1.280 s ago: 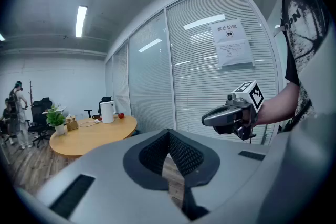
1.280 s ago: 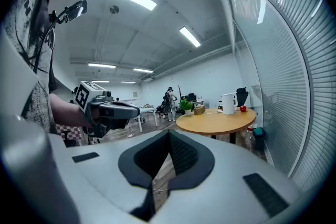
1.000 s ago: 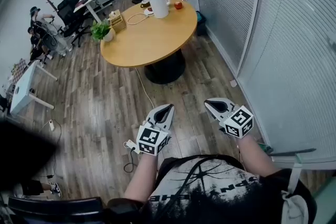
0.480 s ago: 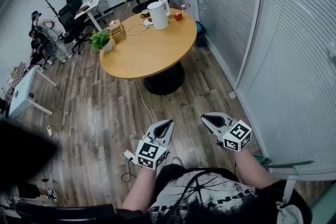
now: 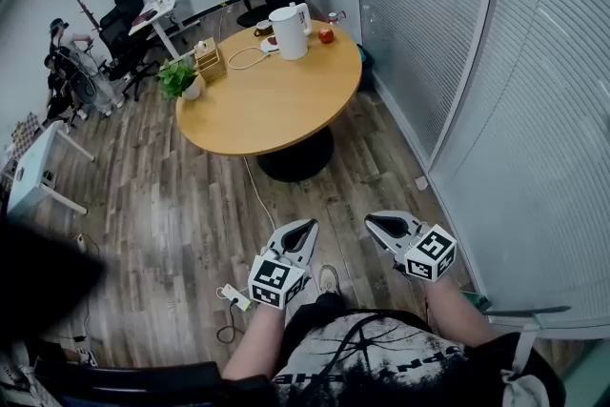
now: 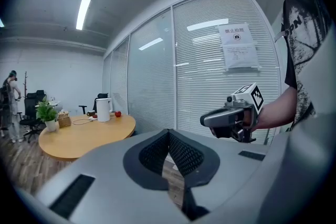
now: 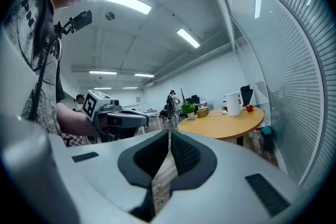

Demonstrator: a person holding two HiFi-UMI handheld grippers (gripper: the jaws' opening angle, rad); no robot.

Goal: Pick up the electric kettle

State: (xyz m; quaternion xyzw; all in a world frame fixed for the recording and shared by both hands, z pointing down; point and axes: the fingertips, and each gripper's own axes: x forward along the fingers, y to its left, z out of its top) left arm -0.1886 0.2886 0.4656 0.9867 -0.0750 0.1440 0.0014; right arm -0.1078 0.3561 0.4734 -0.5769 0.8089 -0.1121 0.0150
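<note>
Wood floor (image 5: 181, 205), seemingly open, separates closed left tongs (image 5: 310, 224) and right tongs (image 5: 372, 220) from table (image 5: 267, 100).

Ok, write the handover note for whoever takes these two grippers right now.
Left gripper: shut, empty, held low in front of the body.
Right gripper: shut, empty, beside the left one.
Kettle: white, upright on the far side of the round table, between a cup and a small red object.
Done: nothing; the kettle is untouched and the table is across the floor, out of reach.
Left: walk to the table, open a gripper, grip the kettle, probably by its handle, and lift.
</note>
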